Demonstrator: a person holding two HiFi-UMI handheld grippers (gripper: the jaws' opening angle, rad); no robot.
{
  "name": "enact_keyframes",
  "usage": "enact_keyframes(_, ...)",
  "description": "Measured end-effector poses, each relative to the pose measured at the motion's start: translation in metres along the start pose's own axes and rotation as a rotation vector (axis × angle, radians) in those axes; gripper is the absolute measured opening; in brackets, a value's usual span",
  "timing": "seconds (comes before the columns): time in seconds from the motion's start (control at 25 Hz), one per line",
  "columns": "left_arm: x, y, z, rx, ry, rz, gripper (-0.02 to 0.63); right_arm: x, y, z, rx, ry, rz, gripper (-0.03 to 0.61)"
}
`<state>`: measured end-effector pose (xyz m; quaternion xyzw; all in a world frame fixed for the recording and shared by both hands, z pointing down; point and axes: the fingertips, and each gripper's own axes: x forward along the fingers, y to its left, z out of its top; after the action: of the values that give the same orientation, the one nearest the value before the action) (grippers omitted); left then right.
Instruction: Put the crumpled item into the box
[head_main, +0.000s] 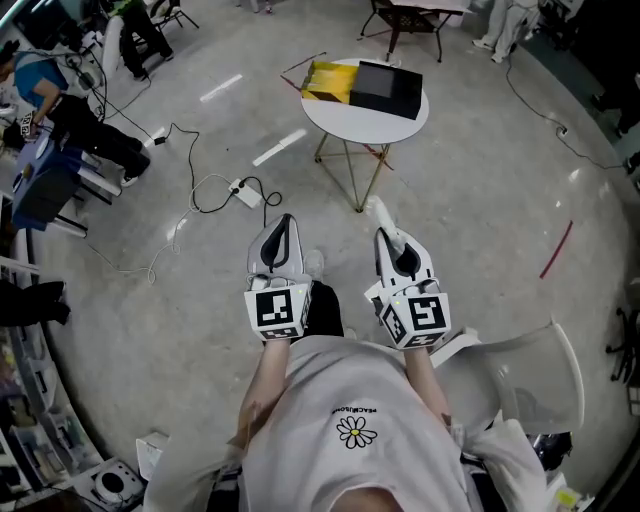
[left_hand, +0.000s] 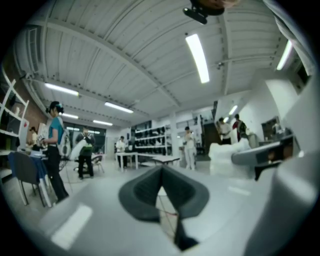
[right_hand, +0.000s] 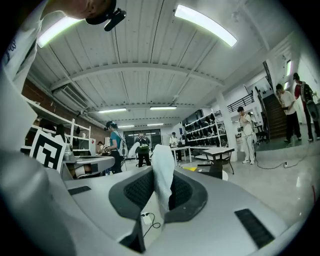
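Observation:
A white crumpled item (right_hand: 163, 172) is pinched between the jaws of my right gripper (right_hand: 161, 189) and sticks up above them. In the head view it shows as a white tuft (head_main: 378, 210) at the tip of the right gripper (head_main: 387, 224). The black box (head_main: 385, 88) sits on a round white table (head_main: 350, 118) ahead of me, with a yellow sheet (head_main: 328, 80) beside it. Box and table also show far off in the right gripper view, past the jaws (right_hand: 216, 170). My left gripper (head_main: 284, 222) is held level with the right one; its jaws (left_hand: 161, 172) meet with nothing between them.
A power strip (head_main: 245, 192) with cables lies on the floor left of the table. A white chair (head_main: 525, 370) stands close at my right. A red strip (head_main: 556, 250) marks the floor. People and desks (head_main: 60, 120) fill the far left.

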<state>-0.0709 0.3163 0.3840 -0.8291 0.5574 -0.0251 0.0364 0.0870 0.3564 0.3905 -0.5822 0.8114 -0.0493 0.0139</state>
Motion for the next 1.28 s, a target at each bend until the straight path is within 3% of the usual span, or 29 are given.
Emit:
enact_keyframes(0.2, 0.08, 0.018, -0.013, -0.005, 0.006, -0.024, 0.0, 0.051, -0.037, -0.005, 0.031, -0.001, -0.04, 0.049)
enact_keyframes(0.48, 0.198, 0.033, -0.003, -0.005, 0.015, -0.118, 0.0, 0.129, -0.093, -0.001, 0.075, 0.063, -0.162, 0.049)
enact_keyframes(0.84, 0.356, 0.109, 0.018, -0.023, -0.048, -0.184, 0.0, 0.302, -0.125, 0.033, 0.049, 0.048, -0.205, 0.049)
enact_keyframes(1.04, 0.406, 0.141, 0.029, -0.03, -0.077, -0.202, 0.0, 0.361, -0.133, 0.054, 0.036, 0.016, -0.231, 0.049)
enact_keyframes(1.28, 0.43, 0.155, 0.034, -0.029, -0.086, -0.193, 0.0, 0.388, -0.137, 0.057, 0.015, 0.027, -0.235, 0.049)
